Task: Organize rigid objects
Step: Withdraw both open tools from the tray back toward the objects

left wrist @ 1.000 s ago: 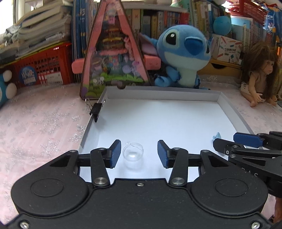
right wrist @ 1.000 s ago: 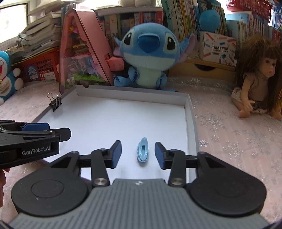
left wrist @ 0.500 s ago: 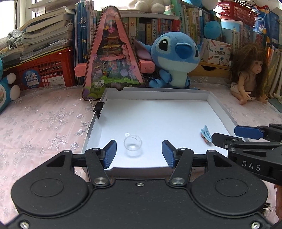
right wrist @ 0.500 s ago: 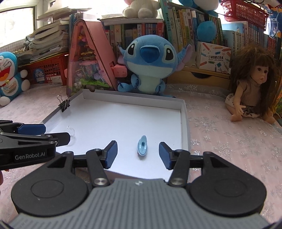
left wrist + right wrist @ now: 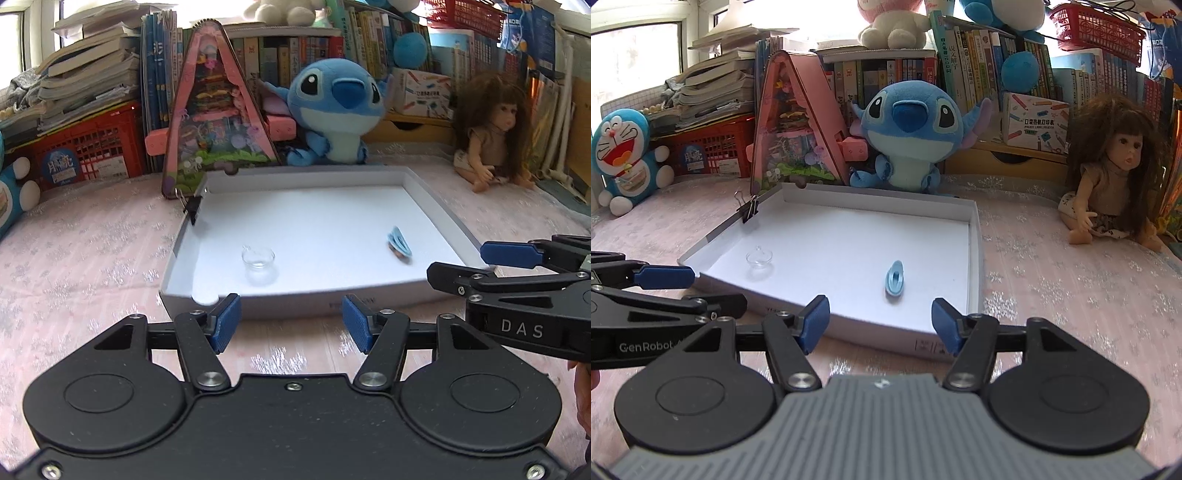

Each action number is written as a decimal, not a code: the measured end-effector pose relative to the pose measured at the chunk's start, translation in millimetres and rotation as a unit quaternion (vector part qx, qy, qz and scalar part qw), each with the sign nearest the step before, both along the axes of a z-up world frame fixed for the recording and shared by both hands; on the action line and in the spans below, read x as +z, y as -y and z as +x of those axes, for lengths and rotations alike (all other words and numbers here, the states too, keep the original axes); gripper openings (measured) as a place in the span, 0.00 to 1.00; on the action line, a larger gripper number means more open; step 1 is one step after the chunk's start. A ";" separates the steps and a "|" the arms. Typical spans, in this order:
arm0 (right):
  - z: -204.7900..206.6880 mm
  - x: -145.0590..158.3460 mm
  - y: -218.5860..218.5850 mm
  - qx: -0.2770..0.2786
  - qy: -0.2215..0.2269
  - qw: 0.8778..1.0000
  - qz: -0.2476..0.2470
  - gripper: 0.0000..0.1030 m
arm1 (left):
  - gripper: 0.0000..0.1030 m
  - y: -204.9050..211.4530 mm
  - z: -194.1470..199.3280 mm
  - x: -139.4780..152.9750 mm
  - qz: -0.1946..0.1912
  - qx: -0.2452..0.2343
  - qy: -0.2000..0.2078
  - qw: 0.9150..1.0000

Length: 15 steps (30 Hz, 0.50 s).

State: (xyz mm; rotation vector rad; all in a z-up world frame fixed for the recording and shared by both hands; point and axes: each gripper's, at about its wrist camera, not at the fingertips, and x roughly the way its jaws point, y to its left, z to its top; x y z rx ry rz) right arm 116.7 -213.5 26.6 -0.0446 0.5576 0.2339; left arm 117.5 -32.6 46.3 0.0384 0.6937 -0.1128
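Observation:
A white shallow box (image 5: 295, 308) (image 5: 975, 236) lies on the pink cloth. In it sit a small clear glass cup (image 5: 258, 257) (image 5: 759, 257) at the near left and a light blue plastic piece (image 5: 399, 242) (image 5: 895, 282) at the near right. A black binder clip (image 5: 193, 210) (image 5: 750, 208) grips its left wall. My left gripper (image 5: 291, 322) is open and empty, just in front of the box's near wall. My right gripper (image 5: 880, 322) is open and empty, at the near wall by the blue piece; it also shows in the left wrist view (image 5: 517, 258).
Behind the box stand a pink triangular toy house (image 5: 214, 118), a blue plush (image 5: 336, 110) and a doll (image 5: 491, 133) at the right. A red crate (image 5: 88, 151), books and a Doraemon plush (image 5: 624, 155) line the back left.
Both grippers have drawn back from inside the box to in front of its near wall, open wider. The cup and the blue piece stay where they lay.

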 end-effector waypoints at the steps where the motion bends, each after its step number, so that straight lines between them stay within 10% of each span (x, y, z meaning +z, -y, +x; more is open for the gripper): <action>1: -2.9 -0.6 0.8 0.000 0.001 1.000 0.000 0.72 | 0.57 0.1 -3.1 -0.6 -0.002 0.000 -0.001 1.000; 15: -54.6 -12.4 23.7 0.017 0.025 1.000 0.007 0.78 | 0.57 -12.0 -64.1 -15.7 -0.010 -0.017 0.011 1.000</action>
